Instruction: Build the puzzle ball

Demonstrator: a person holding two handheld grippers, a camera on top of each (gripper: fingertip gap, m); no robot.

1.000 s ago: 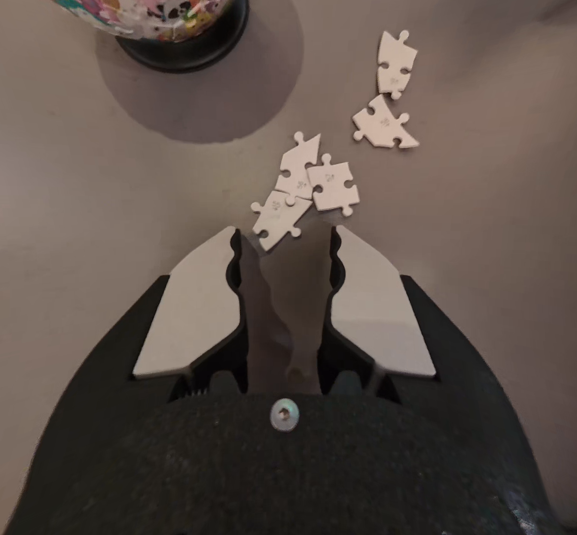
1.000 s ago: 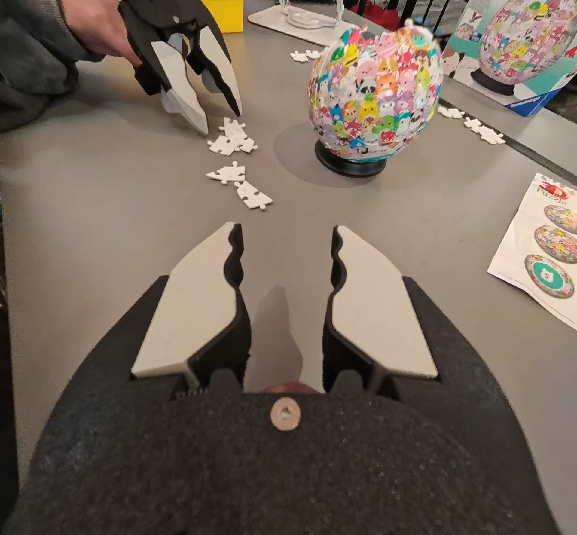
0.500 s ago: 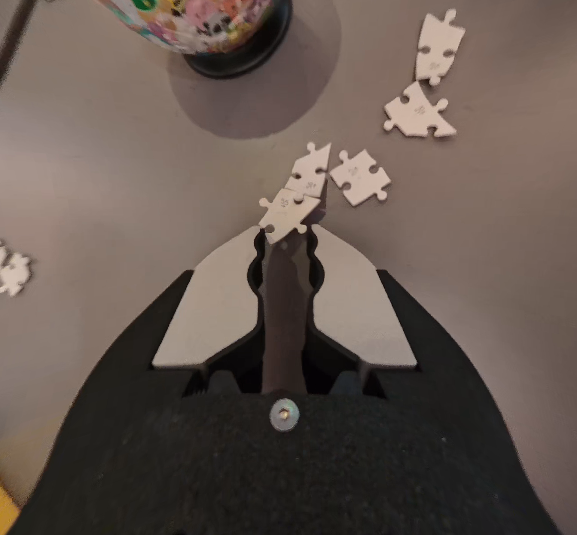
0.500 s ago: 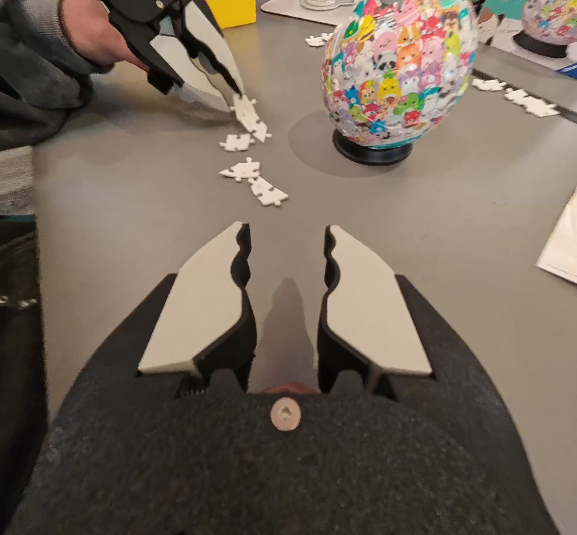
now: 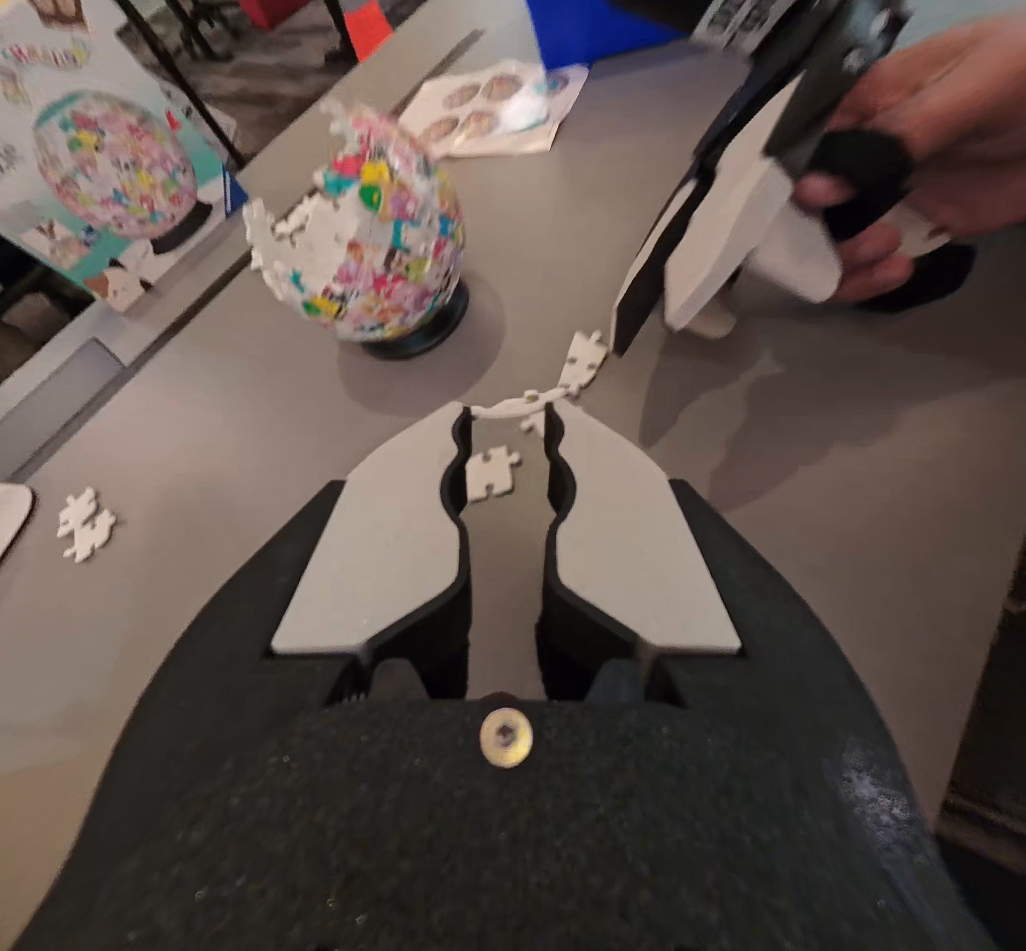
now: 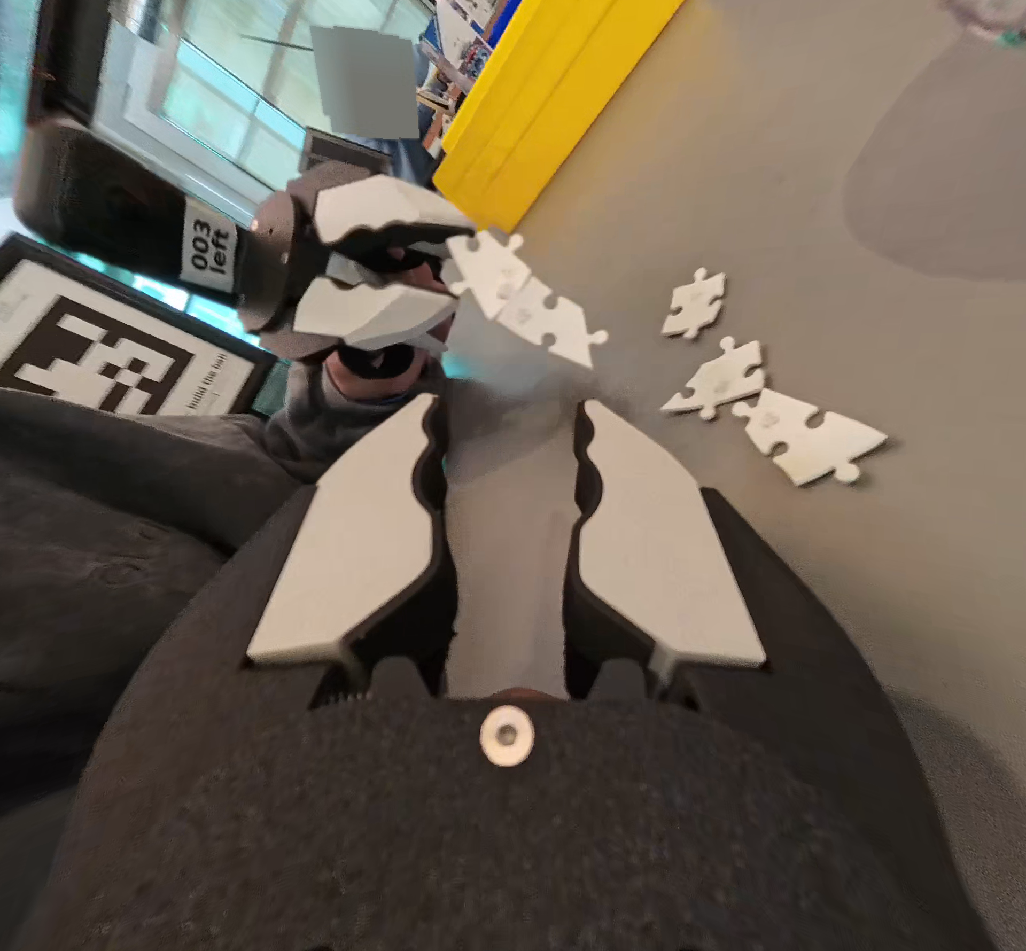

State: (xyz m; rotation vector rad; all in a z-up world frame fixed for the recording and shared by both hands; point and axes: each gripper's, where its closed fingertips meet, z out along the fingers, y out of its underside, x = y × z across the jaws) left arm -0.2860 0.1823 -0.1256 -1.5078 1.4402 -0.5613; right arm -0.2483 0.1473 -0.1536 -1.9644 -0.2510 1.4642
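The left gripper [image 5: 508, 411] is closed on a pair of joined white pieces [image 5: 555, 386], pinched at its fingertips and lifted off the grey table [image 5: 222, 425]. The pair sticks out forward and to the right, its long axis pointing toward the right gripper [image 5: 655, 325]. That one is empty, its jaws apart, and its tip is just beside the far end of the pair. The unfinished puzzle ball [image 5: 377, 236] stands on its black base, ahead and to the left, so the left gripper is nearer to it.
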